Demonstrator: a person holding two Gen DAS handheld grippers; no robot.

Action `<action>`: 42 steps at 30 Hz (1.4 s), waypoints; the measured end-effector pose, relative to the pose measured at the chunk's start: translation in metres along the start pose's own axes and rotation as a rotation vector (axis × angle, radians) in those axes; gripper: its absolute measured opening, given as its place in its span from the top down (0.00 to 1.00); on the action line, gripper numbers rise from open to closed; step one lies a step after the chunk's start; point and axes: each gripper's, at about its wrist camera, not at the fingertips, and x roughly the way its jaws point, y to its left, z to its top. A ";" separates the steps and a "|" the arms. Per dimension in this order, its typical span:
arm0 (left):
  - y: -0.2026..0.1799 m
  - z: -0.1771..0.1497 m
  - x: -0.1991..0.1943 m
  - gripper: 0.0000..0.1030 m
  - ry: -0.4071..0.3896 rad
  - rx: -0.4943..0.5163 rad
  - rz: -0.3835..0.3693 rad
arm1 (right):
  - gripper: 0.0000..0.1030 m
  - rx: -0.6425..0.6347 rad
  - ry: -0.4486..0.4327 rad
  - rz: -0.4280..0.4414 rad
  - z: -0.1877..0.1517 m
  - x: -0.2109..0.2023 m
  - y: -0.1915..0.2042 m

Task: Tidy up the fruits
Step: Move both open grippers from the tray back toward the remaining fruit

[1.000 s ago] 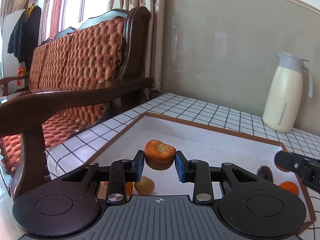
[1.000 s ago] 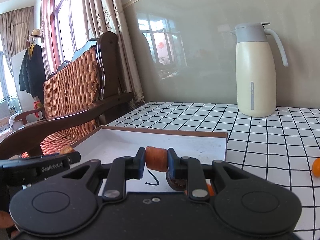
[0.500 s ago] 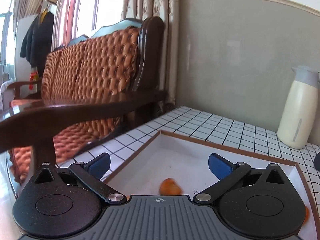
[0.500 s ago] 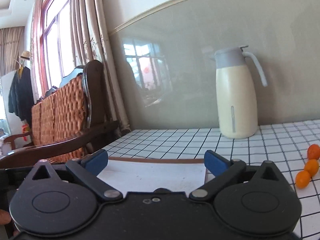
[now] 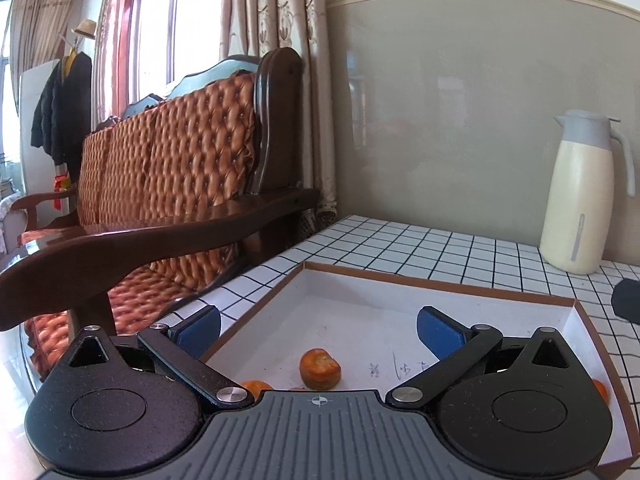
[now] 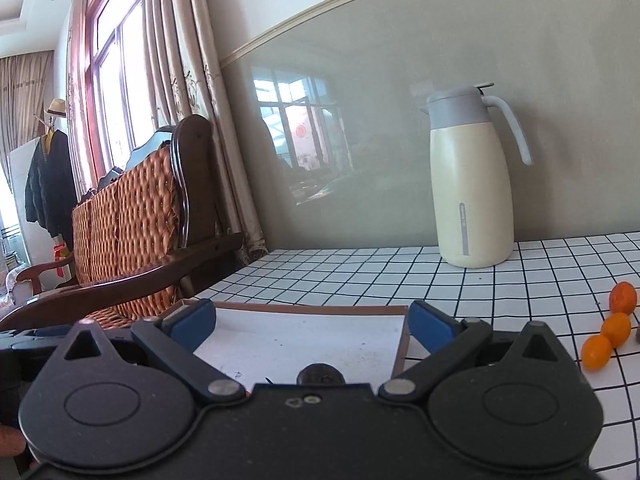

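Both grippers stood released and empty above the shallow cardboard box (image 5: 440,280), which served as the collecting place for the fruit. The left gripper (image 5: 318,326) had just been opening, its blue pads wide apart with nothing between them, and the dented orange fruit (image 5: 320,368) lay on the white box floor below and between them, apart from either pad. Another orange fruit (image 5: 256,386) showed partly behind that gripper's body, and a third (image 5: 600,390) sat by the box's right wall. The right gripper (image 6: 312,326) had likewise just been opening and held nothing; a dark round fruit (image 6: 320,374) lay in the box just past its body. Three small oranges (image 6: 612,330) remained in a row on the checked table (image 6: 360,272), well apart from the box on its right, so the sorting looked unfinished. The box's low brown rim (image 6: 308,309) was the one edge to clear on any reach. Open tabletop lay between box and thermos jug (image 6: 472,184), while the wooden sofa arm (image 5: 160,236) closed off the left side.
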 end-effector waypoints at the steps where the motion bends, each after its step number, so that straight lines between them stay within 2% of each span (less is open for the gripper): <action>1: -0.001 0.000 -0.001 0.00 0.000 0.006 0.002 | 0.06 0.000 0.001 0.000 0.000 0.000 -0.001; 5: -0.005 -0.003 -0.006 0.00 0.002 0.021 -0.002 | 0.06 -0.013 -0.001 -0.004 0.000 -0.003 -0.001; 12: -0.008 -0.006 -0.011 0.00 0.026 0.010 -0.021 | 0.06 0.005 -0.019 0.054 0.003 -0.012 -0.007; 17: -0.013 -0.007 -0.017 0.00 0.010 0.030 -0.025 | 0.06 -0.008 -0.037 0.042 0.008 -0.017 -0.009; 23: -0.017 -0.005 -0.022 0.00 0.001 0.029 -0.037 | 0.06 -0.013 -0.052 0.079 0.015 -0.028 -0.011; 32: -0.029 -0.003 -0.028 0.00 -0.009 0.027 -0.071 | 0.06 0.051 0.040 0.011 0.013 -0.026 -0.033; 36: -0.041 -0.002 -0.031 0.00 -0.007 0.033 -0.113 | 0.06 0.089 0.034 0.037 0.011 -0.036 -0.047; 42: -0.065 -0.001 -0.039 0.00 -0.007 0.039 -0.173 | 0.06 0.022 0.027 -0.048 0.009 -0.048 -0.057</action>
